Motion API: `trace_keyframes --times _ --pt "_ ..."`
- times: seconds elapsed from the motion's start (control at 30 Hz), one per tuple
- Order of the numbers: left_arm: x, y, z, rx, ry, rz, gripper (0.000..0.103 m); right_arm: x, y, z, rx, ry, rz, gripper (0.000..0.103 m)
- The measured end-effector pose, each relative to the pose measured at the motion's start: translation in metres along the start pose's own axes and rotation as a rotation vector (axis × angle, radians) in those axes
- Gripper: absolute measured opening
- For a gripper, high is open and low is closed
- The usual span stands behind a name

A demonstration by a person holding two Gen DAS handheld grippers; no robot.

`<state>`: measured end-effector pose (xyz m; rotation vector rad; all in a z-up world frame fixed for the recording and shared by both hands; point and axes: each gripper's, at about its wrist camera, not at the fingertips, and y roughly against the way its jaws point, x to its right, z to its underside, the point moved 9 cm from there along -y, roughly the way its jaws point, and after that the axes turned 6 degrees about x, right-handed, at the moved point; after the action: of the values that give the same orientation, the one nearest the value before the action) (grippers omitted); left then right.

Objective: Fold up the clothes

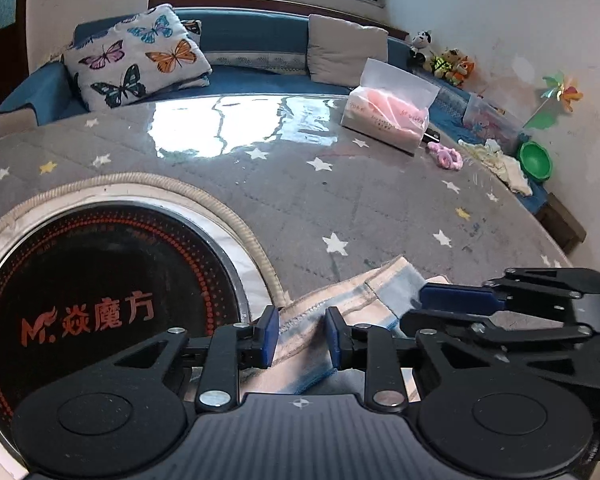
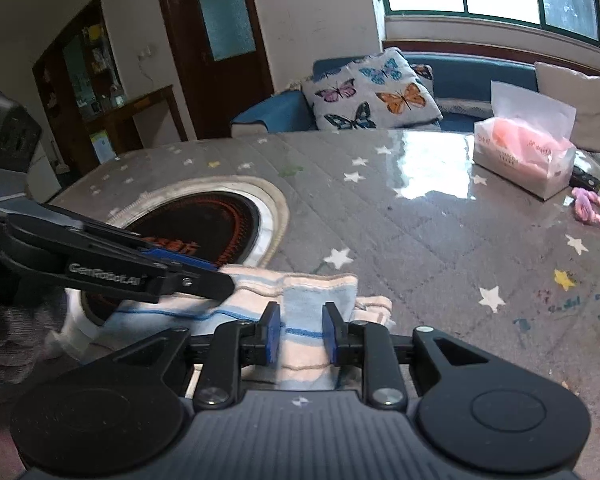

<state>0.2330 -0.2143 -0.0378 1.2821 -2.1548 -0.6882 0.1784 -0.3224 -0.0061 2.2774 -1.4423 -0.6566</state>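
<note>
A small striped garment [image 1: 352,292], pale pink and light blue, lies bunched on the grey star-patterned tablecloth [image 1: 340,200] near the front edge. My left gripper [image 1: 302,338] has its jaws a little apart with a fold of the garment between the blue pads. My right gripper [image 2: 301,334] also has cloth [image 2: 300,304] between its pads, jaws partly closed around it. The right gripper's fingers [image 1: 456,298] reach in from the right in the left wrist view. The left gripper [image 2: 188,268] reaches in from the left in the right wrist view.
A round black induction cooker [image 1: 100,304] is set into the table at the left. A tissue pack [image 1: 388,114], a pink hair tie [image 1: 446,156] and loose pale cloths [image 1: 500,162] lie at the far right. A blue sofa with a butterfly cushion [image 1: 136,58] stands behind.
</note>
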Motion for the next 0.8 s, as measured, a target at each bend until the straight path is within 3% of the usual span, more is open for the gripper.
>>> trace_keyframes --times 0.13,0.3,0.63,0.8 --pt "0.001 0.001 0.002 -0.003 -0.010 -0.018 0.029 -0.005 0.005 0.006 -0.011 0.042 0.017 0.031" --pt "0.010 0.018 0.007 0.007 -0.052 -0.001 0.030 -0.016 0.027 0.011 0.001 0.073 0.005 0.048" --pt "0.045 0.021 0.018 -0.003 -0.111 0.071 0.030 -0.064 0.073 0.047 0.019 0.207 -0.047 0.051" --pt "0.052 0.010 0.026 -0.022 -0.131 0.059 0.030 -0.066 0.087 0.063 0.007 0.177 -0.063 0.054"
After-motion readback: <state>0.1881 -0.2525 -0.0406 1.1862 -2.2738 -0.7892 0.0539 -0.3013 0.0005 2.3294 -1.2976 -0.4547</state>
